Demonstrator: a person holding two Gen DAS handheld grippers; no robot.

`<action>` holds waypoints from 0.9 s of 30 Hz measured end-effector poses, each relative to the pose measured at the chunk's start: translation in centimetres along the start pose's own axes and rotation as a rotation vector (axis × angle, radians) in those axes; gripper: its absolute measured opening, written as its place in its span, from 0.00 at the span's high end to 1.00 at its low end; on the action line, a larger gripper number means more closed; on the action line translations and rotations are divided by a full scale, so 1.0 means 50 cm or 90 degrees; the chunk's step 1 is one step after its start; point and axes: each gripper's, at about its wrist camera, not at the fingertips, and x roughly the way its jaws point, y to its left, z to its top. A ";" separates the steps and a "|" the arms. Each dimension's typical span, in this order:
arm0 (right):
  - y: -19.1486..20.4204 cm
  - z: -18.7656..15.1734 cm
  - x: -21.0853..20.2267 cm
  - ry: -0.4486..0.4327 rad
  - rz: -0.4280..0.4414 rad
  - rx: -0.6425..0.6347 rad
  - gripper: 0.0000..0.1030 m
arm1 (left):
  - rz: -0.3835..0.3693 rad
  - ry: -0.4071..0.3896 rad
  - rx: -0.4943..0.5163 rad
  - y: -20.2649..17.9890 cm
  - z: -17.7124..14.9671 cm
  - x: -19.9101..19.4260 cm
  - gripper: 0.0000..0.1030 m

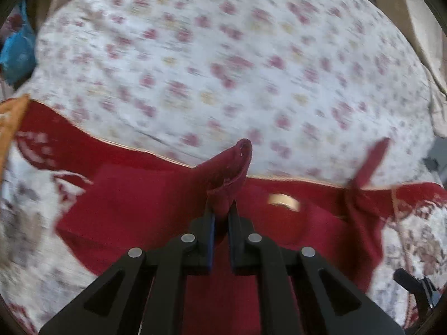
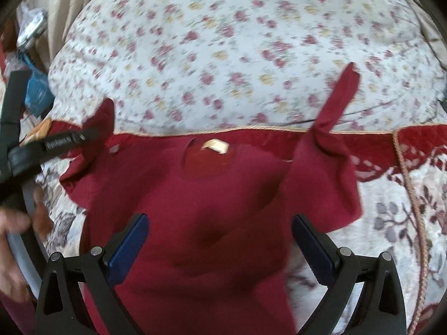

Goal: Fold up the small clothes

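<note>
A dark red small shirt (image 2: 209,209) lies spread on the bed, its neck label (image 2: 215,145) facing up. In the left wrist view my left gripper (image 1: 221,206) is shut on the shirt's left sleeve (image 1: 234,164), whose cuff sticks up past the fingertips. The right wrist view shows that same gripper (image 2: 89,134) at the left edge, pinching the sleeve. My right gripper (image 2: 219,219) hangs open over the shirt's body, with nothing between its blue pads (image 2: 128,245). The other sleeve (image 2: 338,97) juts up at the right, twisted. The picture is blurred.
The shirt rests on a quilt with a red border (image 2: 419,139) and a flowered field. Behind it lies a white flowered bedspread (image 2: 223,42). A blue bag (image 2: 37,92) and beige curtain (image 2: 72,0) are at the far left. A hand (image 2: 11,223) shows at the left edge.
</note>
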 end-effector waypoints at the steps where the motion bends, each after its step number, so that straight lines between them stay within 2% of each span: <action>1: -0.010 0.001 -0.003 -0.001 -0.001 0.006 0.00 | -0.015 0.009 -0.001 -0.022 -0.009 0.011 0.93; 3: -0.035 0.003 -0.003 0.001 -0.007 0.022 0.00 | -0.048 0.034 0.000 -0.062 -0.033 0.038 0.93; 6: -0.062 0.001 0.004 0.012 -0.009 0.043 0.00 | -0.071 0.066 0.010 -0.103 -0.066 0.076 0.89; 8: -0.077 -0.002 0.009 0.019 -0.007 0.057 0.00 | -0.083 0.091 0.019 -0.116 -0.086 0.092 0.67; 9: -0.082 -0.002 0.012 0.022 -0.005 0.064 0.00 | -0.093 0.100 0.020 -0.114 -0.090 0.092 0.63; 12: -0.086 0.002 0.020 0.023 0.008 0.067 0.00 | -0.088 0.086 0.038 -0.092 -0.080 0.054 0.45; 13: -0.085 0.006 0.023 0.023 0.015 0.065 0.00 | -0.081 0.074 0.050 -0.078 -0.075 0.034 0.32; 14: -0.083 0.011 0.027 0.022 0.027 0.064 0.00 | -0.062 0.050 0.070 -0.059 -0.070 0.001 0.22; 15: -0.081 0.016 0.032 0.020 0.046 0.068 0.00 | -0.044 0.037 0.082 -0.047 -0.066 -0.014 0.19; 17: -0.074 0.025 0.043 0.019 0.082 0.079 0.00 | 0.034 0.005 0.122 -0.011 -0.067 -0.056 0.17; 18: -0.068 0.031 0.056 0.025 0.103 0.087 0.00 | 0.088 -0.002 0.138 0.016 -0.074 -0.069 0.17; 20: -0.047 0.044 0.086 0.044 0.129 0.090 0.01 | 0.154 0.010 0.144 0.062 -0.085 -0.065 0.17; 24: 0.028 0.067 0.168 0.097 0.155 0.048 0.16 | 0.200 0.058 0.085 0.155 -0.112 -0.022 0.17; 27: 0.072 0.070 0.240 0.155 0.088 0.021 0.21 | 0.249 0.083 0.069 0.201 -0.121 0.013 0.17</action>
